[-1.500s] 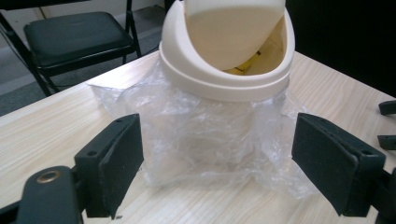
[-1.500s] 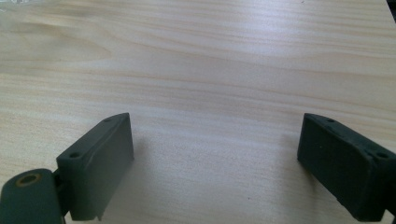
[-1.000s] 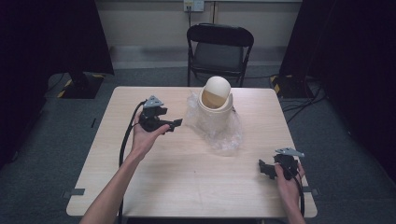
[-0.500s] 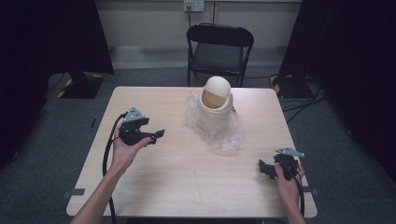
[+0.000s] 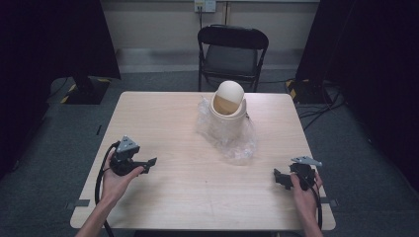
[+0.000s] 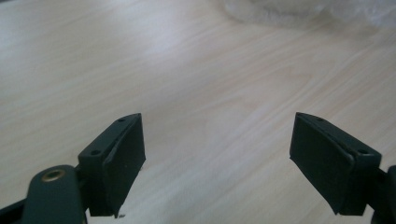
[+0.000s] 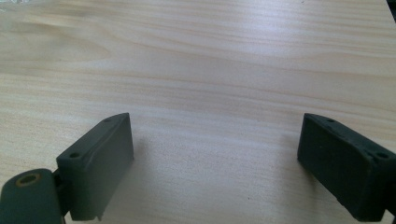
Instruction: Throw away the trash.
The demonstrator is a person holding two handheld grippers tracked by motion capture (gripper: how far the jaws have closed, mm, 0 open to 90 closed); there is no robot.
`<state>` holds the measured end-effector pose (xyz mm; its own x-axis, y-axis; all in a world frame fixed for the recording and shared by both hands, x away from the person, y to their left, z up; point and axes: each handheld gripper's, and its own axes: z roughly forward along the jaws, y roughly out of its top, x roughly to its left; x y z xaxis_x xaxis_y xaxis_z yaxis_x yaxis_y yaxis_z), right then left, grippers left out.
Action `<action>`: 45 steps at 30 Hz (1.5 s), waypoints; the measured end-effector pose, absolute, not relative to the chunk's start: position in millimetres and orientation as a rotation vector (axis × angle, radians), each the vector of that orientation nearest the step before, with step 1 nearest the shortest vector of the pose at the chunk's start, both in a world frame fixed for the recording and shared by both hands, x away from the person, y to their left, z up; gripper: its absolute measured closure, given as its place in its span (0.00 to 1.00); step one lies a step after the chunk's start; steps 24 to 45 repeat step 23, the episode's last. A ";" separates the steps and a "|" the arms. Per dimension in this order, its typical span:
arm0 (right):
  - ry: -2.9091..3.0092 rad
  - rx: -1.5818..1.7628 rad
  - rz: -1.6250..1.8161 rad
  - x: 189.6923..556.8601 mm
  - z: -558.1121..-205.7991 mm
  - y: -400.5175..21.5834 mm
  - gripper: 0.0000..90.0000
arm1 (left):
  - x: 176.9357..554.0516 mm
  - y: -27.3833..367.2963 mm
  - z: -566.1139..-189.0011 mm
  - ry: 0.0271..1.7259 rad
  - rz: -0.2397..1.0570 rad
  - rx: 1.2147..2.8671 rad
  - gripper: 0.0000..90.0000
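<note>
In the high view, the bin stands upright in its clear plastic bag at upper centre of the table, up and right of the left gripper and up and left of the right gripper, neither plainly nearer. In the left gripper view the jaws, which have just been closing a little, gape with nothing between them, the bag at the top right edge. In the right gripper view the jaws stand wide over bare wood.
</note>
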<state>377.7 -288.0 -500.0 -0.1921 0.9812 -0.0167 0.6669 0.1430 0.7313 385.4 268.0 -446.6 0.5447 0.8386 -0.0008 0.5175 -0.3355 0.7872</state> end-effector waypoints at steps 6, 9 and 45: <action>1.924 1.573 0.820 377.8 -500.0 -288.0 0.11 | 371.1 279.3 -469.7 1.171 0.492 2.039 0.19; 1.924 1.573 0.820 377.8 -500.0 -288.0 0.11 | 366.8 283.1 -474.7 1.206 0.489 2.033 0.19; 1.924 1.571 0.819 377.8 -500.0 -288.0 0.10 | 357.3 285.5 -502.1 1.265 0.548 2.015 0.14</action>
